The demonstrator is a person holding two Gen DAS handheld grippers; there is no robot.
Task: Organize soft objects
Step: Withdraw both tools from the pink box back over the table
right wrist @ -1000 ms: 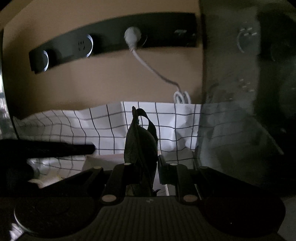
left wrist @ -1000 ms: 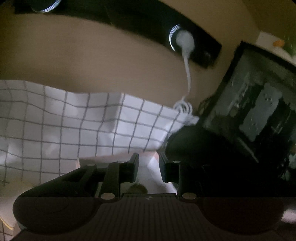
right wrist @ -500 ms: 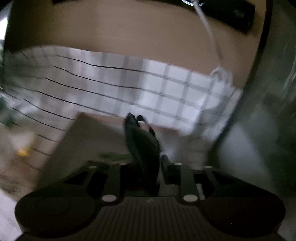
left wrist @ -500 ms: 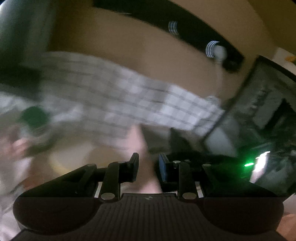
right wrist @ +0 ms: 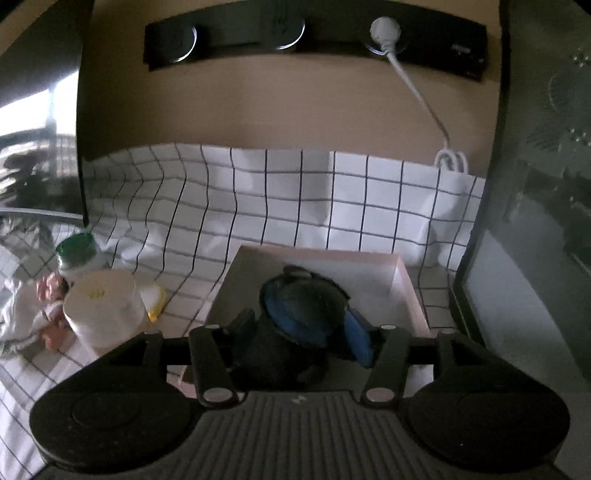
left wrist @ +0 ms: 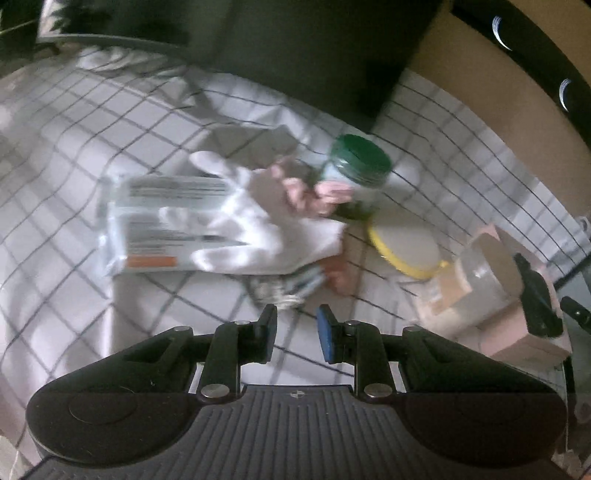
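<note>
In the right wrist view a dark soft object [right wrist: 303, 295] with a blue edge lies in the pink box [right wrist: 410, 291]. My right gripper [right wrist: 301, 332] sits over the box, its jaws opening around the object, and the blue right pad [right wrist: 358, 339] stands just off it. In the left wrist view my left gripper [left wrist: 295, 325] hovers over the checked cloth [left wrist: 74, 122], jaws slightly apart with nothing between them. Just ahead lie a striped sock [left wrist: 284, 288], a white glove [left wrist: 258, 229] and a pink soft thing [left wrist: 306, 188]. That view is motion-blurred.
A wipes packet [left wrist: 147, 221], a green-lidded jar [left wrist: 360, 162], a yellow-rimmed lid [left wrist: 406, 247] and a white roll [right wrist: 103, 306] crowd the cloth left of the box. A dark glass case [right wrist: 535, 221] stands at the right. A socket strip [right wrist: 314, 33] with a white cable [right wrist: 421, 92] is on the wall.
My left gripper has swung away from the box to the pile of items on the cloth. My right gripper has lowered the dark object into the box and parted its jaws.
</note>
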